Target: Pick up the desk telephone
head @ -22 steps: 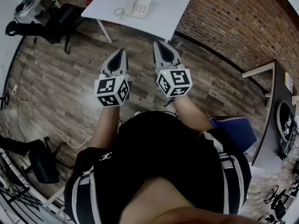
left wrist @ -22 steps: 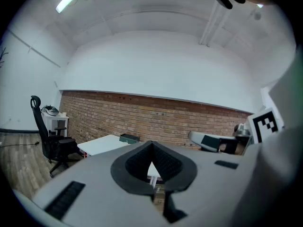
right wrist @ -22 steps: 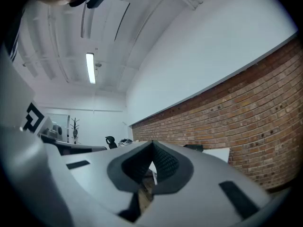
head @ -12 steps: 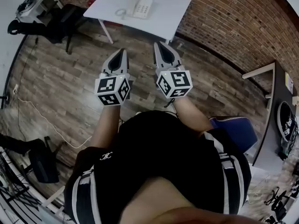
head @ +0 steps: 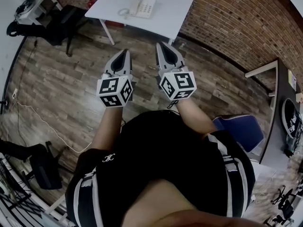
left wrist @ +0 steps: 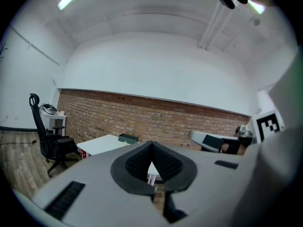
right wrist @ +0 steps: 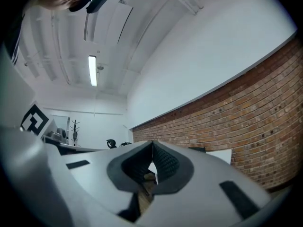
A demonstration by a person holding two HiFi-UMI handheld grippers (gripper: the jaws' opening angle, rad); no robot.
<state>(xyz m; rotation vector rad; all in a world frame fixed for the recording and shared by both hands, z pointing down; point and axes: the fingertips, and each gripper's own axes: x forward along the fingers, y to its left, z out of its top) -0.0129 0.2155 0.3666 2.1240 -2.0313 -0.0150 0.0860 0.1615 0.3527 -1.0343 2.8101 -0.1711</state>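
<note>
The left hand-held gripper (head: 125, 52) and the right hand-held gripper (head: 160, 45) are both held side by side above the wooden floor (head: 61, 84). Each has its jaws pressed together at the tips, with nothing clamped between them and nothing touched. The desk telephone (head: 144, 7) sits on the white desk (head: 173, 8) by the brick wall (head: 227, 22), well apart from both grippers and ahead of them.

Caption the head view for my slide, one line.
A person on a wood floor holds the shut left gripper and right gripper short of the white table bearing the desk telephone.
</note>
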